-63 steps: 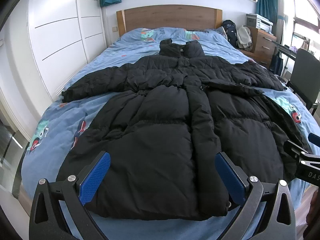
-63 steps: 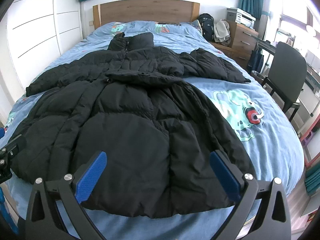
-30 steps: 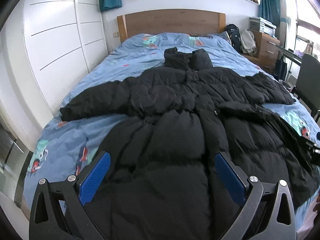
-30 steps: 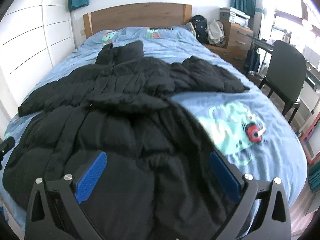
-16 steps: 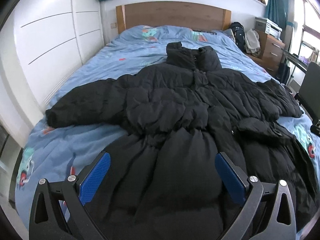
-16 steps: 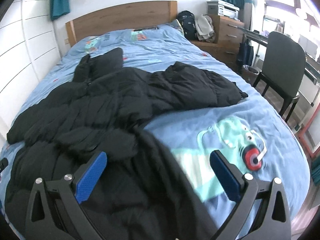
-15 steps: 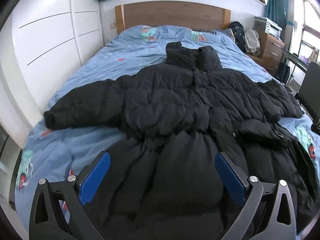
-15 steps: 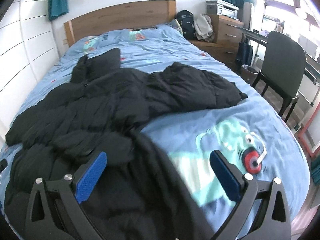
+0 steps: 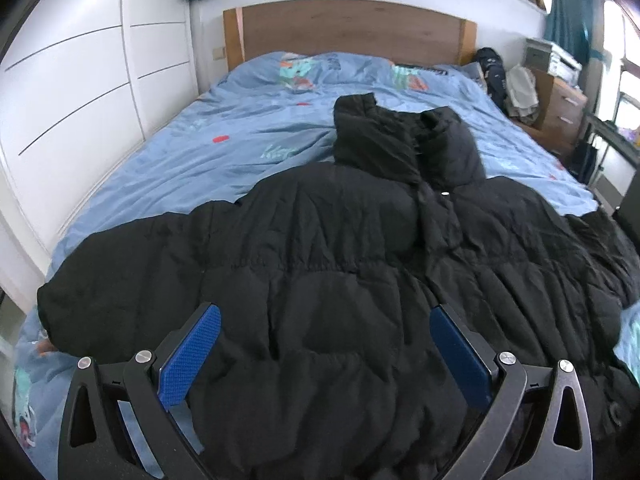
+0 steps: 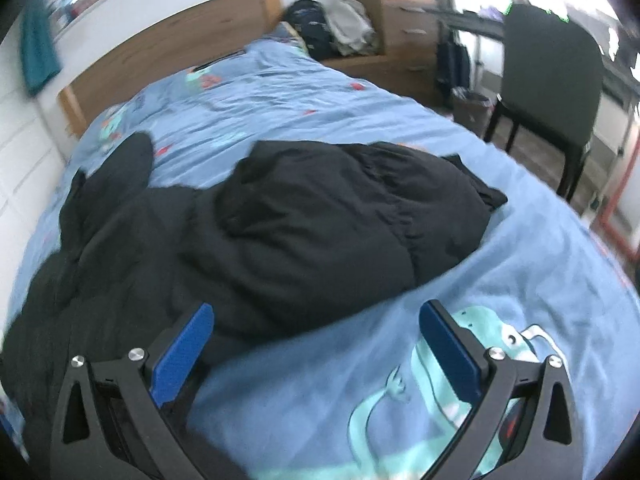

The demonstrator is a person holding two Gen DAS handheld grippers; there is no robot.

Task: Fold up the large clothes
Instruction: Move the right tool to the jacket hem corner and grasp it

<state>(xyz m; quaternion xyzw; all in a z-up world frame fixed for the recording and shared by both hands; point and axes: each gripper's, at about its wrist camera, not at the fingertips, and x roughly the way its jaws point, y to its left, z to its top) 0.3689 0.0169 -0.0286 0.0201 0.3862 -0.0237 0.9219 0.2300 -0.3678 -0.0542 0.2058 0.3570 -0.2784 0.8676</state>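
A big black puffer coat lies spread on the blue bed, collar toward the headboard, its left sleeve reaching the bed's left edge. My left gripper is open and empty, low over the coat's body. In the right wrist view the coat's right sleeve lies across the sheet. My right gripper is open and empty, over the bare sheet just in front of that sleeve. The picture there is blurred.
The bed has a blue cartoon-print cover and a wooden headboard. White wardrobe doors stand at the left. A black chair and a wooden dresser with clothes and a backpack stand at the right.
Both grippers have moved forward up the bed, from the coat's hem toward its chest and sleeves. The right gripper has swung right, off the coat's body, to the sheet by the right sleeve.
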